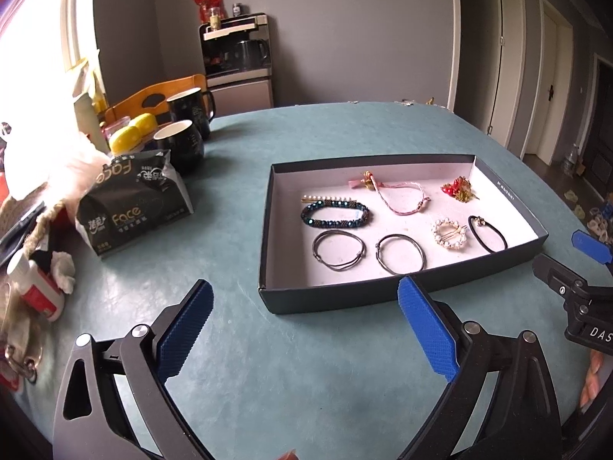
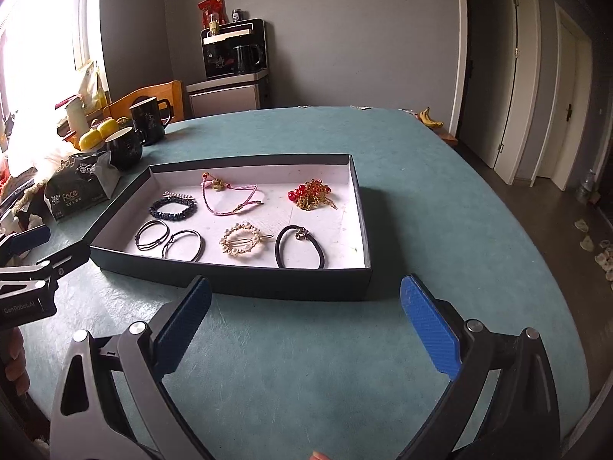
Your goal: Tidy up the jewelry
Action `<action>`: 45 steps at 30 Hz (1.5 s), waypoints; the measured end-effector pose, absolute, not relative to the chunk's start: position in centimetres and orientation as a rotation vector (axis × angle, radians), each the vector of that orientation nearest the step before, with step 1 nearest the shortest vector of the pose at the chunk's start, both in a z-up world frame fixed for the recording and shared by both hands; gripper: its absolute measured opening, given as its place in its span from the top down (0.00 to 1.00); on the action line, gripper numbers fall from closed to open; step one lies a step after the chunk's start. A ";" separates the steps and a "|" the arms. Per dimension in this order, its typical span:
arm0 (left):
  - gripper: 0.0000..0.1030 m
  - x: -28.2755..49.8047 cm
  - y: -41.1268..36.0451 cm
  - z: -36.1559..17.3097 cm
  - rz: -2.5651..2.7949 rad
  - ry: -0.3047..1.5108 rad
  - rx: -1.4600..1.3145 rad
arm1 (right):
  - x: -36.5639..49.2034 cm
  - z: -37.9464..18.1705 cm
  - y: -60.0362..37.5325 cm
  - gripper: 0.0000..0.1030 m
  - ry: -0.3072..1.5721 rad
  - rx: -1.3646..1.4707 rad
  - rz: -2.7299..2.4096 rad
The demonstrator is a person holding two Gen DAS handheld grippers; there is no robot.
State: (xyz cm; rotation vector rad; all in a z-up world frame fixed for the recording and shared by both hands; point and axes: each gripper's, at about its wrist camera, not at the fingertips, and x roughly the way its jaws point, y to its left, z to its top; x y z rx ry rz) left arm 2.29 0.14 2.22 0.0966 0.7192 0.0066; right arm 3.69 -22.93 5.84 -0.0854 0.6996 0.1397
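A dark shallow box with a white floor sits on the teal table. Inside lie a blue bead bracelet, a pearl hair clip, a pink cord bracelet, a red and gold brooch, two thin dark bangles, a pearl ring clip and a black hair tie. My left gripper is open and empty in front of the box. My right gripper is open and empty, also in front.
A black tissue pack, two dark mugs, yellow items and clutter stand at the table's left. A banana lies at the far right edge. A wooden chair stands behind.
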 end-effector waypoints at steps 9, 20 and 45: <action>0.04 2.2 -0.5 1.8 -0.015 0.718 0.115 | 3.7 5.6 -22.7 0.05 0.694 -0.081 0.139; 0.04 2.4 -0.7 1.5 -0.025 0.733 0.116 | 3.7 5.3 -22.4 0.05 0.703 -0.092 0.143; 0.04 2.3 -0.9 1.3 -0.038 0.744 0.119 | 3.8 5.1 -22.2 0.05 0.711 -0.097 0.144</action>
